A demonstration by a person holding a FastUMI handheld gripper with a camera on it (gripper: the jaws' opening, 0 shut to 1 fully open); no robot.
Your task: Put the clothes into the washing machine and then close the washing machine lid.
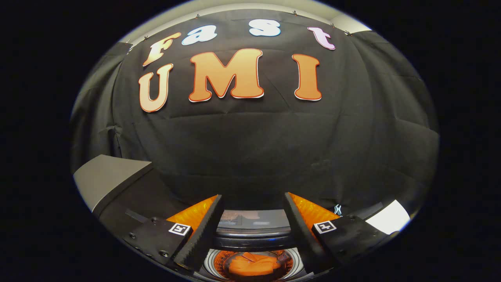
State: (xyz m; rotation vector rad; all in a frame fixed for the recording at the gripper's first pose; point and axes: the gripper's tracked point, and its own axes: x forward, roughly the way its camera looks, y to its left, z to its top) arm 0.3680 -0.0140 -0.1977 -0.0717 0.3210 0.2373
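Task status, judged from the present layout: first stage appears complete, second stage outstanding.

Clothes (252, 265): orange fabric, folded or bunched, lying inside the drum (213, 263) of the washing machine (250, 231). Seated low in the drum, ringed by the bright metal rim. No garment seen outside the machine.

Lid (113, 178): probably the grey slab standing raised beside the left finger, beyond the machine's opening; identification uncertain, since only a sloped corner shows. Opening uncovered in any case, drum interior exposed. Closing step not yet done.

Tool (253, 205): released. Fingers (203, 231) spread wide, toothed inner faces apart, nothing between them but open air. No contact with fabric, rim or lid.

Position of clothes relative to tool: below and between the two fingers, nearer their bases than their tips. Clear gap on every side; clothes well beneath the finger line. Machine's dark rear panel just ahead of the clothes, between the fingers, with the black booth wall beyond the tips.

Remaining work: reach the raised lid off to the left, take hold of or press on its edge, bring it down over the opening. Caution, as a judgement: lid's hinge line and free edge largely hidden, so grip point to be confirmed before contact.
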